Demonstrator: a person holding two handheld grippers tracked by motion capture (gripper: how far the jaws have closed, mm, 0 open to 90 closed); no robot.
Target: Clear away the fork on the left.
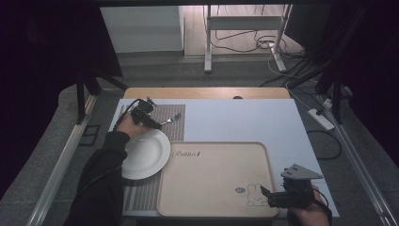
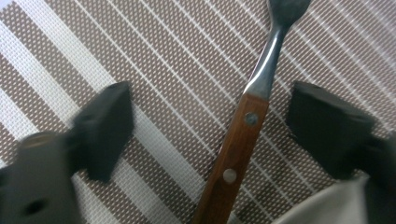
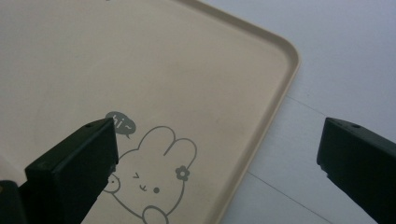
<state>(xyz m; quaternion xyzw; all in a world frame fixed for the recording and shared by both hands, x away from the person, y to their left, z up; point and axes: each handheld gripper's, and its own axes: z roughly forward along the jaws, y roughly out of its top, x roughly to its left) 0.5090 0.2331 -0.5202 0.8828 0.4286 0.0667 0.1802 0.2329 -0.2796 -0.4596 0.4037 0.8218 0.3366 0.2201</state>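
My left gripper (image 2: 205, 126) spreads its jaws wide around the wooden-handled steel fork (image 2: 240, 140), untouched, flat on the woven brown-striped placemat (image 2: 163, 56) beside the round white plate (image 1: 146, 153); my right gripper (image 3: 215, 168) gapes empty over the smooth beige rabbit-printed tray (image 3: 196, 70).

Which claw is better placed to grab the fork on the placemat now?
Left. The left claw is open astride the fork handle on the placemat; the right claw hovers open over the tray corner, far off.
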